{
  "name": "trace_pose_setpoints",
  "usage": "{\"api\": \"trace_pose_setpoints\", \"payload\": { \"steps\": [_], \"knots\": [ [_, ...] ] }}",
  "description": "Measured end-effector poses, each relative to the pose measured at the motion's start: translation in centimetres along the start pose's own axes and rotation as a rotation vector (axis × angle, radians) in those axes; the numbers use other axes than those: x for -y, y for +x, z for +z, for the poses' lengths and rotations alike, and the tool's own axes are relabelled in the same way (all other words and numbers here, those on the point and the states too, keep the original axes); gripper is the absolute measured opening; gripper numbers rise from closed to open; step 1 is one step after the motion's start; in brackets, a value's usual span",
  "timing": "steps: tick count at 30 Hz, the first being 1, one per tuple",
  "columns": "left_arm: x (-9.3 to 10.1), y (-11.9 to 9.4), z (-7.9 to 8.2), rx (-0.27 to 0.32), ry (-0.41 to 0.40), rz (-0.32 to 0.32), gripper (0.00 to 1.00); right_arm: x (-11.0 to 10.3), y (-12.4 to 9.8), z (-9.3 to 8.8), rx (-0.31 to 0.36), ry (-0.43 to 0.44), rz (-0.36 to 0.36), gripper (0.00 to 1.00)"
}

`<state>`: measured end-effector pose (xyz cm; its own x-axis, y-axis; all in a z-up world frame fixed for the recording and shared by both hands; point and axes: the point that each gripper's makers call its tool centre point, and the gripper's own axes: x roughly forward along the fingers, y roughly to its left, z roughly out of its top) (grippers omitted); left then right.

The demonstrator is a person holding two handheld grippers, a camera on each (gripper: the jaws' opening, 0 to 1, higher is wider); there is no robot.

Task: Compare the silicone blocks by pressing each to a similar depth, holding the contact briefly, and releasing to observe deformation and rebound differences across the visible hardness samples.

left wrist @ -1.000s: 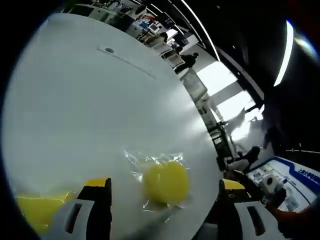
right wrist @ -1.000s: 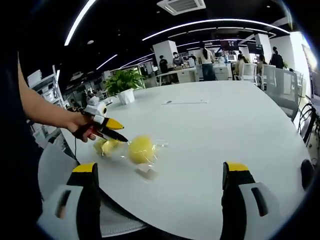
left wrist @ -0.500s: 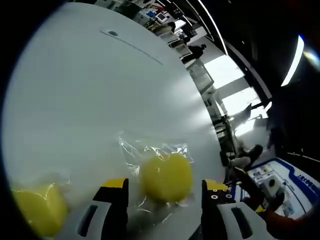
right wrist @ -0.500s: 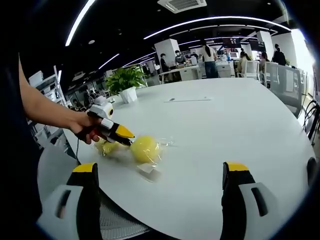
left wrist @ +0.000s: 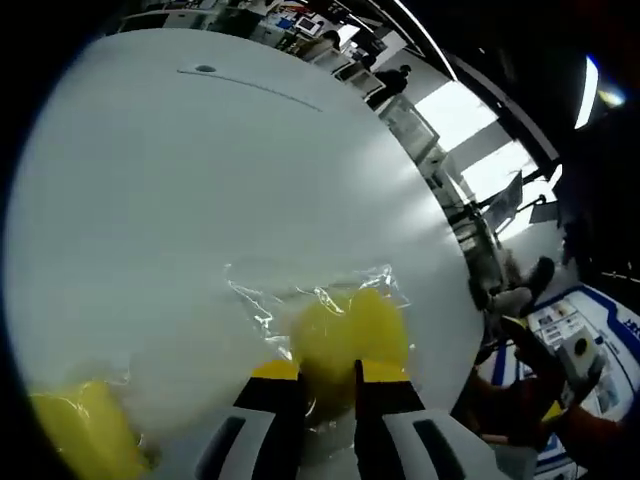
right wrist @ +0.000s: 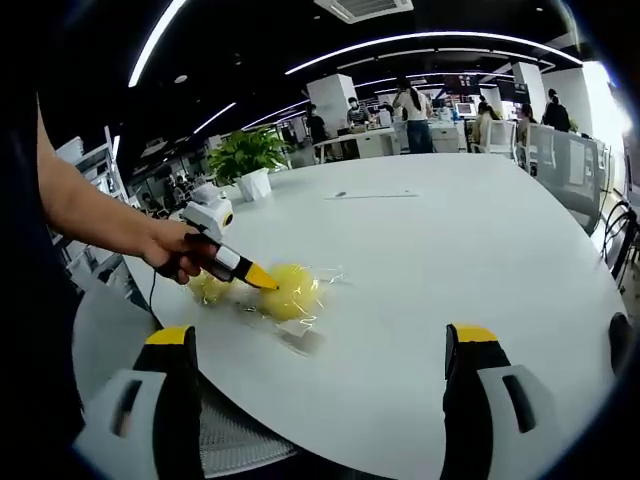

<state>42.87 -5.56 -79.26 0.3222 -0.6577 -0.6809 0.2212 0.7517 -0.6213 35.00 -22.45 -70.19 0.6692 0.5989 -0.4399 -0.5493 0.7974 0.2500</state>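
Here two bagged yellow blocks [left wrist: 350, 335] lie; left gripper [left wrist: 328, 372] jaws together against one; right gripper [right wrist: 325, 345] jaws apart.

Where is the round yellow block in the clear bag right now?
In the left gripper view the round yellow block lies on the white table, pressed by the left gripper, with a second yellow block at lower left.
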Motion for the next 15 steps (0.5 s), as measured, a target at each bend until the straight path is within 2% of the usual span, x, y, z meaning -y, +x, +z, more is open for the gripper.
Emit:
{"api": "trace_pose_setpoints", "payload": {
  "steps": [5, 9, 15],
  "knots": [
    [0.3, 0.1, 0.1, -0.029, 0.024, 0.014, 0.03, 0.0, 0.0, 0.0, 0.002, 0.002, 0.0, 0.97],
    [0.5, 0.1, 0.2, -0.041, 0.041, 0.022, 0.01, -0.3, 0.1, 0.0, -0.003, 0.003, 0.005, 0.97],
    [1.5, -0.5, 0.0, 0.01, 0.137, -0.009, 0.0, -0.7, 0.1, 0.3, -0.006, -0.013, 0.015, 0.97]
  ]
}}
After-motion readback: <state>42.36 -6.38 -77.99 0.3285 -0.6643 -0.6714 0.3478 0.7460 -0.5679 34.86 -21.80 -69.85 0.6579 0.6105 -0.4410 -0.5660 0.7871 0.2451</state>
